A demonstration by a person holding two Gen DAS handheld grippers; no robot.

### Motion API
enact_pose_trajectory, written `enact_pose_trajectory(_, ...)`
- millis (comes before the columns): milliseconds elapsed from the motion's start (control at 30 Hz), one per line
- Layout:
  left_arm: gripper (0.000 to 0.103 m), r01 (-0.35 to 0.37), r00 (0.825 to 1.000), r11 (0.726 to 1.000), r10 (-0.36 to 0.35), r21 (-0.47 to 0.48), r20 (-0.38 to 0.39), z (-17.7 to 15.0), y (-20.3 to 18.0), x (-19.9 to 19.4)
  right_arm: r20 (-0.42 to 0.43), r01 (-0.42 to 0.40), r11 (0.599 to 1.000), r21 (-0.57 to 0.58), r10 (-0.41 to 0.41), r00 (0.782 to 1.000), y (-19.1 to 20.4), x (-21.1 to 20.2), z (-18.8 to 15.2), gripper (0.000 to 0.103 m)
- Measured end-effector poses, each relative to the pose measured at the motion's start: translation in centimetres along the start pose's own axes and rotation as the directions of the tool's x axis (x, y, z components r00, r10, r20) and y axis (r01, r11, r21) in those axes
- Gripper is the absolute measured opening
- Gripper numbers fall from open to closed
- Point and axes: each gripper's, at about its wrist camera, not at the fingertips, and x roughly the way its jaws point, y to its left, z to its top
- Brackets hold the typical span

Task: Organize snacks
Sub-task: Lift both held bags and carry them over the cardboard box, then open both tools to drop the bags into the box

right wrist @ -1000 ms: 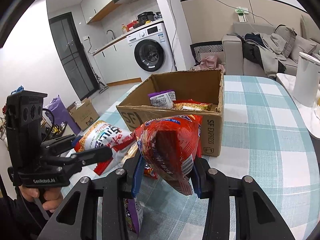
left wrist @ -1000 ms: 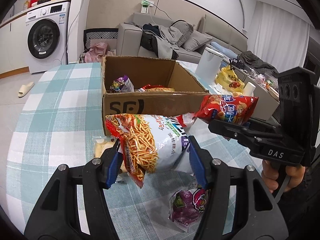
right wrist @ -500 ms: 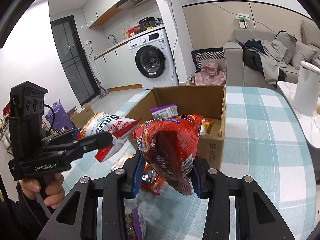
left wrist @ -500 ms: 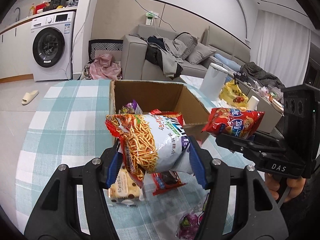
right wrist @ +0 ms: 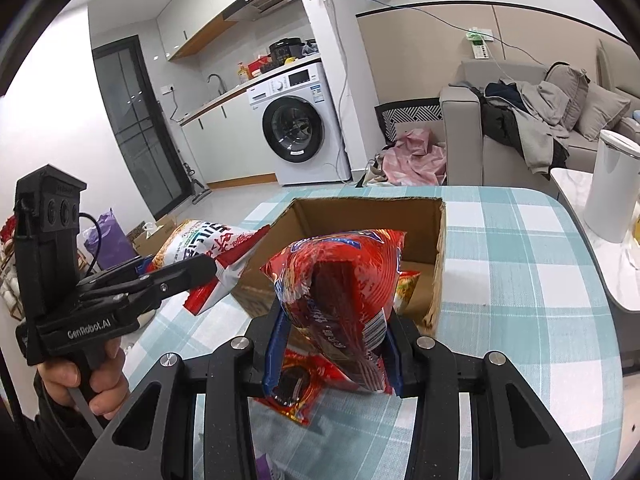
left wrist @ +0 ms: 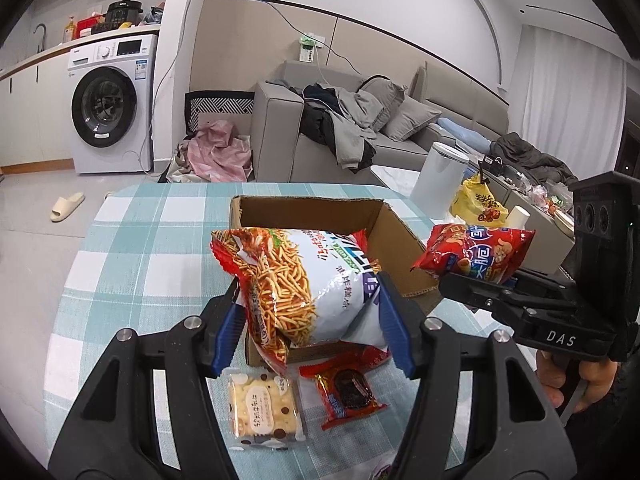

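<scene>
Left wrist view: the left gripper [left wrist: 310, 316] pinches a white and red bag of fried noodle sticks [left wrist: 304, 280] between its blue pads, holding it in the air in front of an open cardboard box [left wrist: 400, 240] that stands on a teal and white checked tablecloth [left wrist: 132, 248]. On the cloth just below the bag lie a pale cracker packet [left wrist: 262, 410] and a small red packet with a dark window [left wrist: 346, 392], side by side. To the right, the right gripper [left wrist: 460, 284], held in a person's hand [left wrist: 576, 380], is clamped on a red snack bag [left wrist: 476, 252] beside the box's right wall. Right wrist view: the same red snack bag sits squeezed between the right gripper's pads, raised in front of the box's near edge, with another snack packet visible inside the box. A washing machine [right wrist: 300, 124] and a grey sofa [right wrist: 520, 120] stand beyond the table.
</scene>
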Motion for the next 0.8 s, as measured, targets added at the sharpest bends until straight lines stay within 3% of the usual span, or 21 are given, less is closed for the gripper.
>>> enact_pose_trajectory(800,0.058,-0.053,0.998,0.998,0.054,0.021,-0.03,1.0,0.3,6.2,-0.029,0.054,0.996,0.077,-0.052,0.998,-1.9,4.0,2.4,0.041)
